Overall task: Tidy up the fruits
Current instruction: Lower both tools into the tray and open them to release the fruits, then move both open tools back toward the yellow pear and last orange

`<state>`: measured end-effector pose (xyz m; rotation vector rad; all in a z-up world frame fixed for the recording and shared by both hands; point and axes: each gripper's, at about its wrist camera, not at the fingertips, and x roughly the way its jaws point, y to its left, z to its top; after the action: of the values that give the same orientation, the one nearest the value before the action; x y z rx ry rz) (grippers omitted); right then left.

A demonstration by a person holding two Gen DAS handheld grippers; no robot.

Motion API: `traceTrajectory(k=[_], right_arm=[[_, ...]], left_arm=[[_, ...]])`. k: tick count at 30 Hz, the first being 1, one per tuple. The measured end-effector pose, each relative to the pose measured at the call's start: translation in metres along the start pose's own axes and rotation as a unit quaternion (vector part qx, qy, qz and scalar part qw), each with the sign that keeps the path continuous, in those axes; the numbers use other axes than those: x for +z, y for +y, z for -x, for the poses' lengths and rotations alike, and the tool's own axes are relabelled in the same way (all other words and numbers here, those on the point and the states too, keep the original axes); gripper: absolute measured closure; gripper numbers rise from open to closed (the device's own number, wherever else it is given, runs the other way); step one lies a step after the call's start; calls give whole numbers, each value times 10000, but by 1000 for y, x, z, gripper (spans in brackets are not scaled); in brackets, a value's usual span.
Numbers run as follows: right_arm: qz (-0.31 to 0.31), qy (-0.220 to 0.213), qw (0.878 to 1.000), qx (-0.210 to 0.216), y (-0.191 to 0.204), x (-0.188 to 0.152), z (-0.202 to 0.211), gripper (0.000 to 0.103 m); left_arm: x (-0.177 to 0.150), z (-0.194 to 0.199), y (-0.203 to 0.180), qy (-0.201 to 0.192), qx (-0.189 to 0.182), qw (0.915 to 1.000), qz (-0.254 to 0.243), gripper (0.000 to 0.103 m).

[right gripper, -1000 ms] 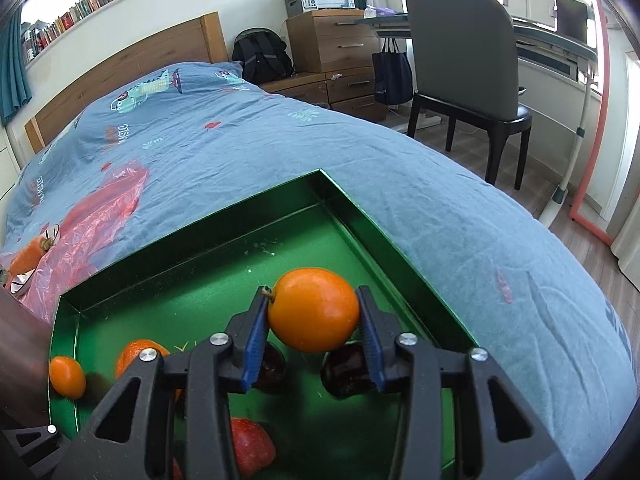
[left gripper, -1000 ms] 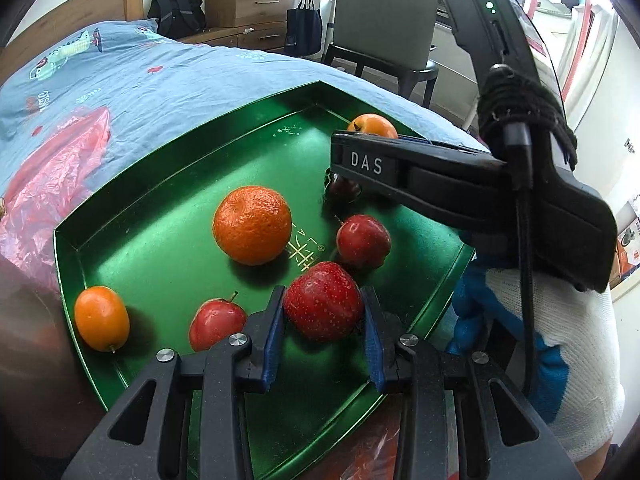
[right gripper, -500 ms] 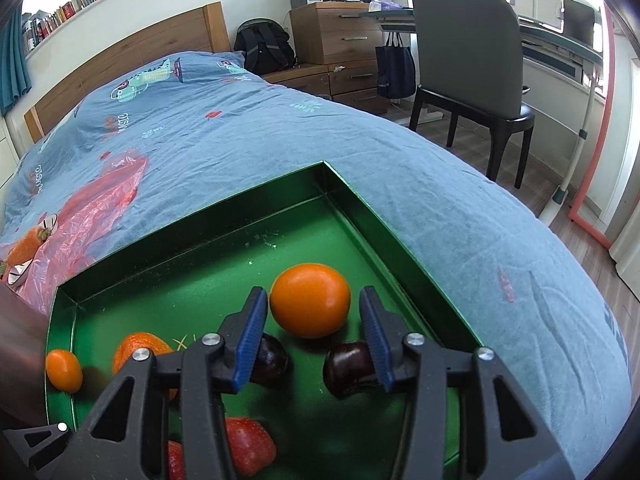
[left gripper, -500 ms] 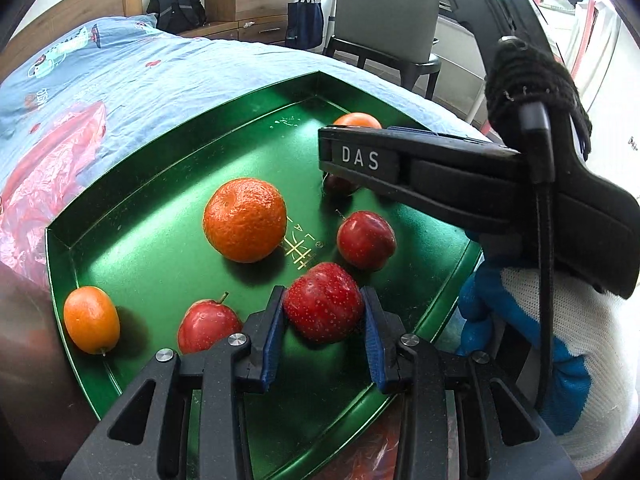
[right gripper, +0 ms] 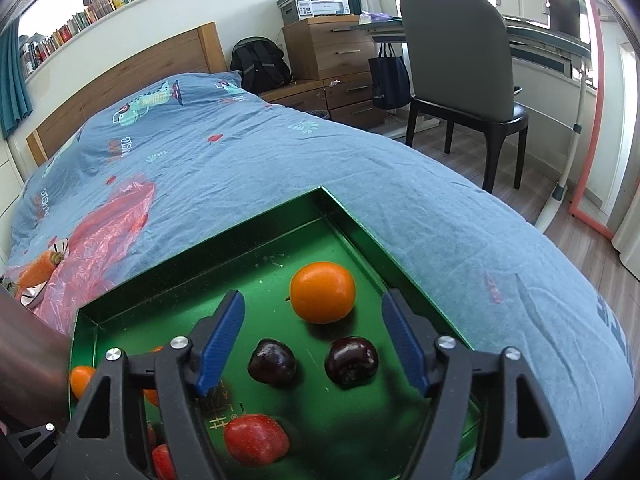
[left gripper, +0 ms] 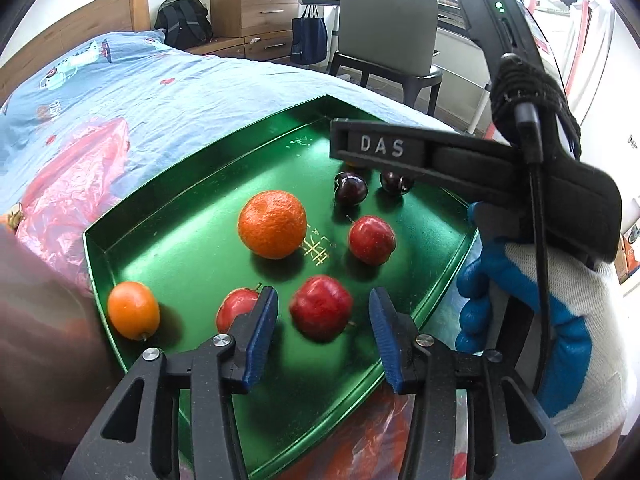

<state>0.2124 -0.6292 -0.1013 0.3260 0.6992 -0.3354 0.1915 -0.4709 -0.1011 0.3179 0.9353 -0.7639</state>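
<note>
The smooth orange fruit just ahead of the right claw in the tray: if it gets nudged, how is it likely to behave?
The smooth orange fruit is round with a glossy skin, so it would probably roll across the green tray and may slip under light pads. It lies free ahead of the opening right claw. The tray's raised wall beside it should stop it.

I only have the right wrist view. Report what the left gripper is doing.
Observer: The left gripper has its jaws opening around a red fruit on the green tray; neither pad touches it.
Operator: Count the red fruits for me.
Observer: Three: that one, a second red fruit partly behind one finger, and a third red fruit farther in.
Operator: Identify the orange sliver behind my gripper.
Observer: It is a large dimpled orange at mid-tray, apart from every other fruit.
</note>
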Motion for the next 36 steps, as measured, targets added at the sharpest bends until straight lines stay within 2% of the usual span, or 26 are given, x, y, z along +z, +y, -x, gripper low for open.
traceTrajectory(k=[5,9,14,20,23,28,33,36], right_arm=[[-63,-178,9998,-16,2,2,12,0],[-279,-553,9980,-86,-3,7,34,0],[-524,-958,9935,-317,-11,10,58,0],[-567,-1165,9908,-396,0,5,71,0],[-468,-1198,9907,-444,11,-3,74,0],[-530,-1276,9890,-530,18,-35,84,0],[-277,-1287,9888,-709,29,-73,99,0],[-79,-1291,9894,-653,40,-92,111,0]], left_arm=[[-11,12,3,-21,-30,10000,41,61],[-22,27,0,-90,-81,9999,42,60],[-46,53,-5,-180,-96,9998,-51,56],[-75,81,-2,-118,-95,9998,101,56],[-90,94,3,-94,59,9998,188,56],[-115,115,22,-88,393,9979,516,56],[-143,142,54,-122,846,9923,896,55],[-161,157,72,-132,1039,9873,1192,53]])
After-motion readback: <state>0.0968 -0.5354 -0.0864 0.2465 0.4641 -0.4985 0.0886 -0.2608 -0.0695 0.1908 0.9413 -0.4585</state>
